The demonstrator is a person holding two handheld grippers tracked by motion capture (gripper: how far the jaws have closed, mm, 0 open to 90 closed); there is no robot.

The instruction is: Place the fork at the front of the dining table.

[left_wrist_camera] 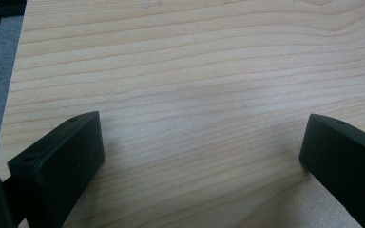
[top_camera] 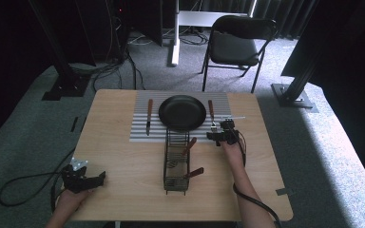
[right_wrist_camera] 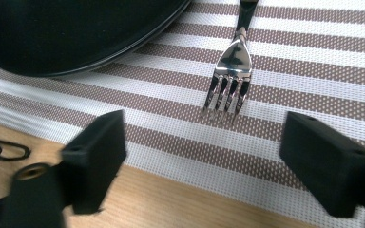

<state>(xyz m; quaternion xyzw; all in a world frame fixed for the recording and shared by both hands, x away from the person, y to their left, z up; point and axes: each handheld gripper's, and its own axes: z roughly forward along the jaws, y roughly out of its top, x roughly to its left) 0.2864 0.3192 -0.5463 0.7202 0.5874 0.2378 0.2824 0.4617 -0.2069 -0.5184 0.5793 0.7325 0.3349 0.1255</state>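
From the high view we see the right gripper (top_camera: 224, 133) right of centre, beside the fork (top_camera: 212, 116) lying on the striped placemat (top_camera: 140, 124) right of the black plate (top_camera: 182, 112); the left gripper (top_camera: 86, 179) rests lower left on the table (top_camera: 123, 161). In the left gripper view we find its fingers wide apart, empty, over smooth pale woodgrain. In the right gripper view our fingers (right_wrist_camera: 97, 152) gape, empty, before shiny tines; we judge it light, stiff, slippery, best pinched at the wooden handle.
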